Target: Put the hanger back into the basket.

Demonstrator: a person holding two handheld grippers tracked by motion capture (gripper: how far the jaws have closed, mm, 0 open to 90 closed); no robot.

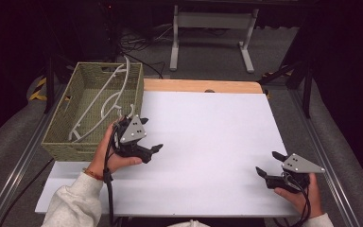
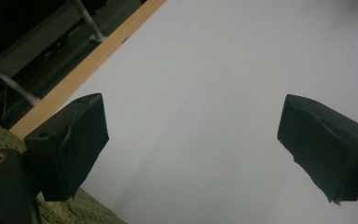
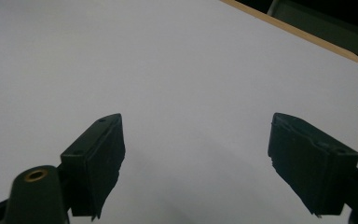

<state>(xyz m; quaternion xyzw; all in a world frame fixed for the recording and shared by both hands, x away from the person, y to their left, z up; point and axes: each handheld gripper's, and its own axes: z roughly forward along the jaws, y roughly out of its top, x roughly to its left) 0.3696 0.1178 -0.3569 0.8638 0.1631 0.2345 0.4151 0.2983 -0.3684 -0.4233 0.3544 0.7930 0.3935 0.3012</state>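
An olive woven basket (image 1: 62,126) stands at the table's left edge and holds white plastic hangers (image 1: 108,101). Just right of the basket's near corner, a hand holds my left gripper (image 1: 151,134) open and empty, pointing right over the white board (image 1: 208,142). In the left gripper view the left gripper (image 2: 191,126) has its jaws wide apart over bare white surface, with the basket (image 2: 81,210) at the lower left. My right gripper (image 1: 266,162) rests open near the front right corner, pointing left. In the right gripper view the right gripper (image 3: 196,135) holds nothing.
A wooden table edge (image 1: 203,86) shows behind the white board. Metal rails (image 1: 23,161) run along both sides of the table. A white frame stand (image 1: 212,33) and cables lie on the floor beyond.
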